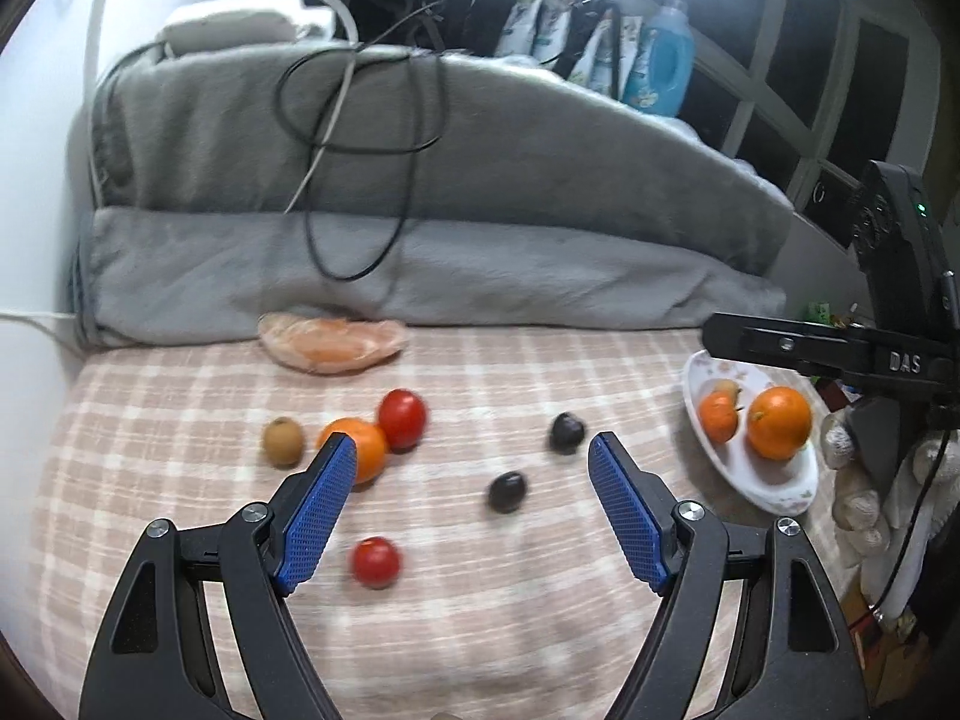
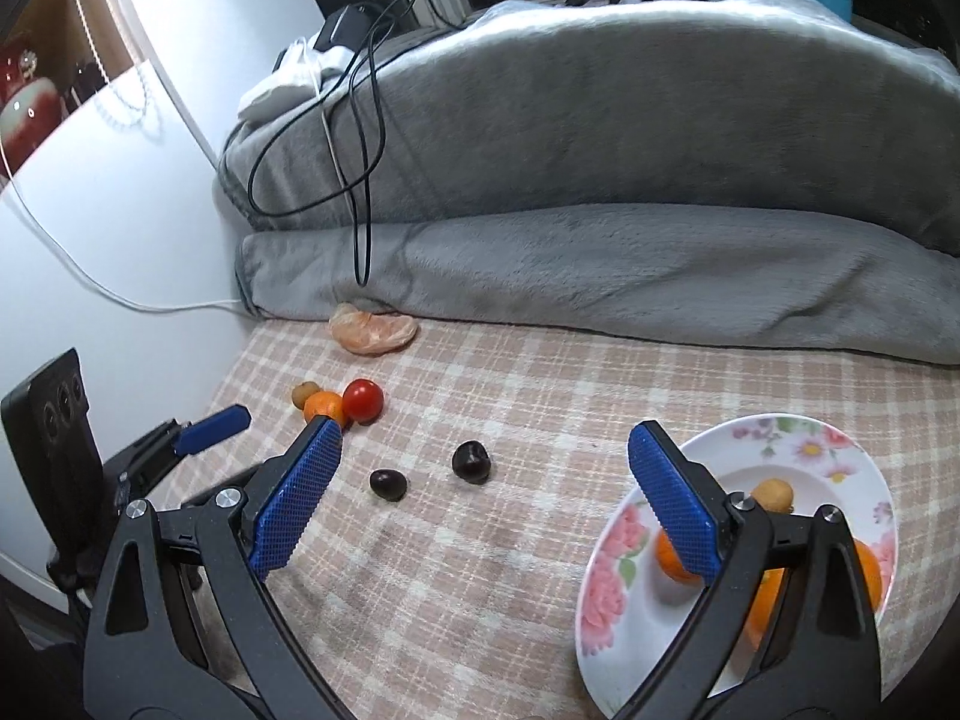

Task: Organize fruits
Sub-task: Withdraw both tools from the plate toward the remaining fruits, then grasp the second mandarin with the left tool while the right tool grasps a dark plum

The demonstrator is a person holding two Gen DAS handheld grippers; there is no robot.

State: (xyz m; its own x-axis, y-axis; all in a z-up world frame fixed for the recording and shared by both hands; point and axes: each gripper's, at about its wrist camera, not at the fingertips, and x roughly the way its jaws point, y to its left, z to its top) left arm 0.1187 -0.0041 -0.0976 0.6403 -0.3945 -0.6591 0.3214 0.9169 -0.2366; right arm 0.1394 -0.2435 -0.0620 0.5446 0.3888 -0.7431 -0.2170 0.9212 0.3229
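On the checked cloth lie a small red tomato (image 1: 376,562), a larger red tomato (image 1: 402,419), an orange (image 1: 360,447), a brown fruit (image 1: 282,441) and two dark fruits (image 1: 507,491) (image 1: 566,432). My left gripper (image 1: 471,450) is open and empty above them. A floral plate (image 2: 606,606) at the right holds two oranges (image 1: 778,423) (image 1: 718,416) and a small brown fruit (image 2: 773,493). My right gripper (image 2: 483,441) is open and empty, its right finger over the plate. The dark fruits (image 2: 387,483) (image 2: 471,462) lie ahead of it.
A folded grey blanket (image 1: 420,228) with black cables (image 1: 360,120) blocks the back. A plastic bag of peel (image 1: 333,345) lies at its foot. A white wall (image 2: 120,228) bounds the left. The left gripper shows at the left of the right wrist view (image 2: 210,423).
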